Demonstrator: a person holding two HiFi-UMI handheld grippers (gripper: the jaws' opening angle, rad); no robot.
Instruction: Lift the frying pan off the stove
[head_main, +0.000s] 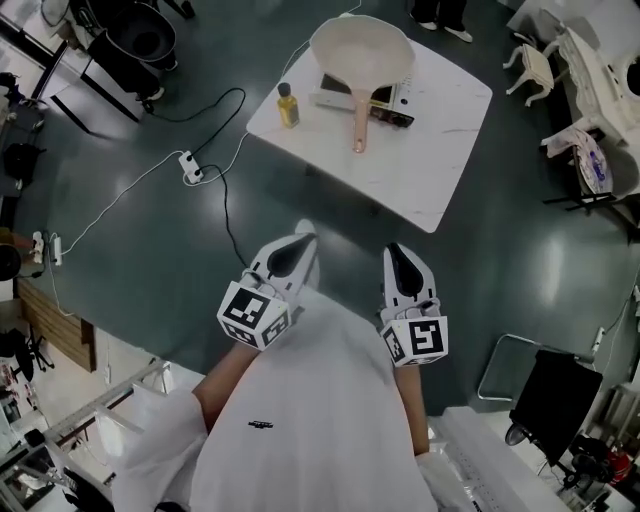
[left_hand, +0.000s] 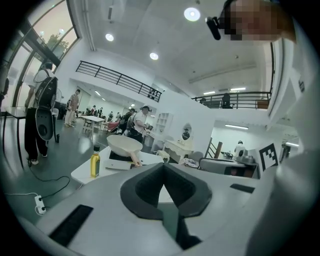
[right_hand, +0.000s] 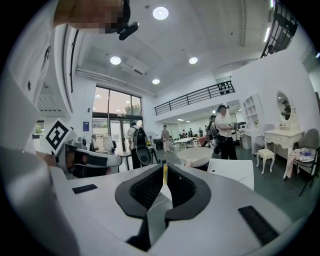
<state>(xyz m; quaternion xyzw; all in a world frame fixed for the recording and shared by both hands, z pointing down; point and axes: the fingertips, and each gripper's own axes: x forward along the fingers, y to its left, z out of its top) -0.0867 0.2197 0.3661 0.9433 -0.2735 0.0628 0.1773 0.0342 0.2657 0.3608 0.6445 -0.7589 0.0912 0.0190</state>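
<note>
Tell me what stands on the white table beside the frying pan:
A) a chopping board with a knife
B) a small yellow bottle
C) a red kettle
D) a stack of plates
B: in the head view a small yellow bottle stands upright on the white table, just left of the frying pan that sits on the stove, and apart from it.

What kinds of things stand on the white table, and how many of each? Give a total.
Frying pan: 1
Stove: 1
Yellow bottle: 1
Total: 3
</note>
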